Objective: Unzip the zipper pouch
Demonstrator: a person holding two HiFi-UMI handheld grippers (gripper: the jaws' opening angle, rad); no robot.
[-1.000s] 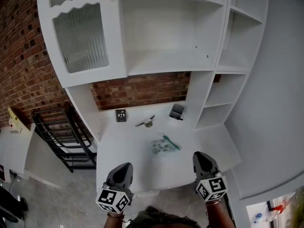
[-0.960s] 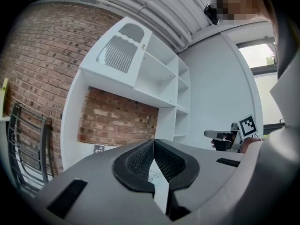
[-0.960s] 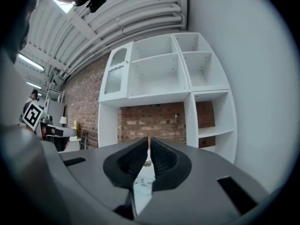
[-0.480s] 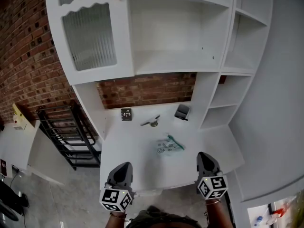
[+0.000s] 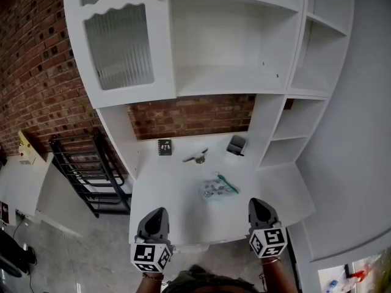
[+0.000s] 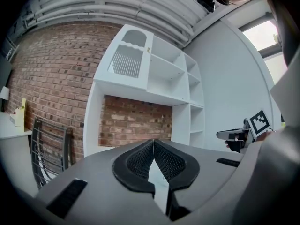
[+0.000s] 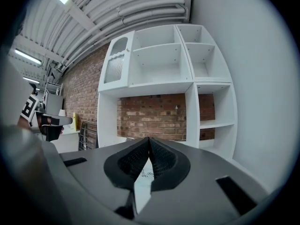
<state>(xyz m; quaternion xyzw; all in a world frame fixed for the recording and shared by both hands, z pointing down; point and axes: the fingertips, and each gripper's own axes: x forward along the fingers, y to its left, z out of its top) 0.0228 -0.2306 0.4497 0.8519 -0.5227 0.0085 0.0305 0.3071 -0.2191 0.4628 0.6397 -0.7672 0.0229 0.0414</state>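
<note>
white desk (image 5: 165,194) | zipper pouch (image 5: 217,189) (mid) | dark card (image 5: 164,146) | perhaps keys (image 5: 197,158) | black box (image 5: 236,144)

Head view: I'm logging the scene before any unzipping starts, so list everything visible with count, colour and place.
zipper pouch: one, clear with a green zipper, middle of the desk
small card: one, black with white marking, back left of the desk
metal item: one, silvery, too small to identify, behind the pouch
small box: one, dark grey, back right of the desk
desk: one, white, below the shelf unit
shelf unit: one, white, ribbed-glass door at its left
brick wall: red-brown, behind and to the left
rack: one, black metal, left of the desk
left gripper: one, grey, shut, empty, at the desk's near edge
right gripper: one, grey, shut, empty, at the desk's near edge
</note>
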